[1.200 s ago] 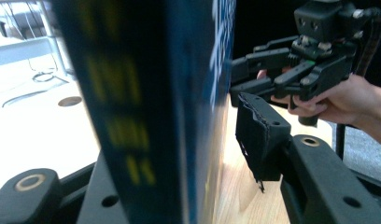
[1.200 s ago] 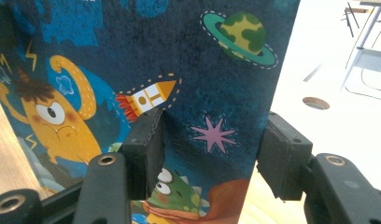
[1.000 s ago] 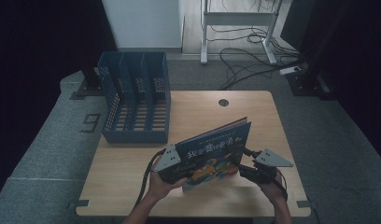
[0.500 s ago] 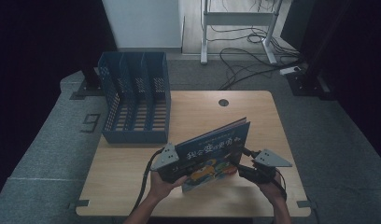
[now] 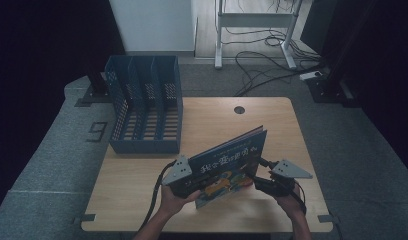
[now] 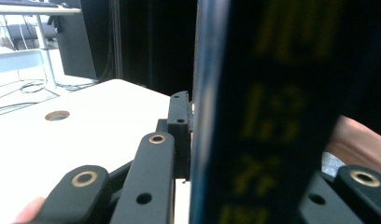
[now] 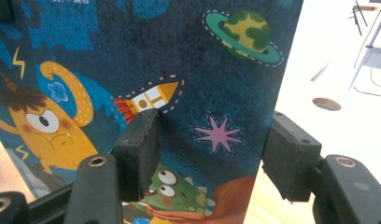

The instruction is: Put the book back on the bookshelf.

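Here, book (image 5: 227, 162): we hold it tilted above the near counter (image 5: 272, 120).
Left tool (image 5: 184, 177): just clamped onto its edge.
Right tool (image 5: 264, 177): just widened, straddling the cover loosely.

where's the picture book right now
In the high view the picture book stands tilted at the table's near edge, between the left gripper and right gripper.

the book (image 6: 272, 116) is blurred in the left gripper view; its spine lettering can't be read, and one jaw is hidden behind it. in the high view the left gripper (image 5: 188, 186) tips are covered by the book, prob. clamped. forearms are cut off at the btm edge.
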The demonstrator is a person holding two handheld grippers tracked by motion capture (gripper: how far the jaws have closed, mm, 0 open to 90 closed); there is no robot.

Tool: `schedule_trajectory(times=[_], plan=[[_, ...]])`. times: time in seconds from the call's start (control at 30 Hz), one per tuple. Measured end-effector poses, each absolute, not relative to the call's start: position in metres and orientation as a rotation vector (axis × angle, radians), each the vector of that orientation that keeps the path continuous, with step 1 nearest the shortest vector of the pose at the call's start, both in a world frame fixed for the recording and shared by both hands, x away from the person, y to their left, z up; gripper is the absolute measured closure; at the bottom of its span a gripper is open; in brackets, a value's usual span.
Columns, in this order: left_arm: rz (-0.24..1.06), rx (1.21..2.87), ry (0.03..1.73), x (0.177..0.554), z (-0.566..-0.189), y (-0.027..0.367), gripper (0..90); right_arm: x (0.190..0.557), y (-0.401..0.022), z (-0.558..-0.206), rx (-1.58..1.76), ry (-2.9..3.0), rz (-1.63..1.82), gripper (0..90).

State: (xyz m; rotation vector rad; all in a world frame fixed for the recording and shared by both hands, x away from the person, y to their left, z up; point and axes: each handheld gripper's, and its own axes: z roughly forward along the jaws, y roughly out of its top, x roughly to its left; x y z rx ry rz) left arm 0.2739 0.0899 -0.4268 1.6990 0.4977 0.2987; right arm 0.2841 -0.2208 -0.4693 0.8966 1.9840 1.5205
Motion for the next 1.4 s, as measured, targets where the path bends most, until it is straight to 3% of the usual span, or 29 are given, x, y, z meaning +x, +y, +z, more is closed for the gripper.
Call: schedule_trajectory(times=[0.37, 0.6, 1.4], plan=[[0.325, 1.686, 0.499, 0.272, -0.427, 0.088, 75.8, 0.284, -0.22, -0.47, 0.893, 1.981, 1.515, 38.9], [0.33, 1.695, 0.486, 0.267, -0.426, 0.088, 81.5, 0.287, -0.216, -0.473, 0.912, 1.989, 1.483, 35.7], [0.317, 1.648, 0.546, 0.269, -0.42, 0.106, 81.9, 0.292, -0.209, -0.481, 0.949, 2.061, 1.459, 32.7]])
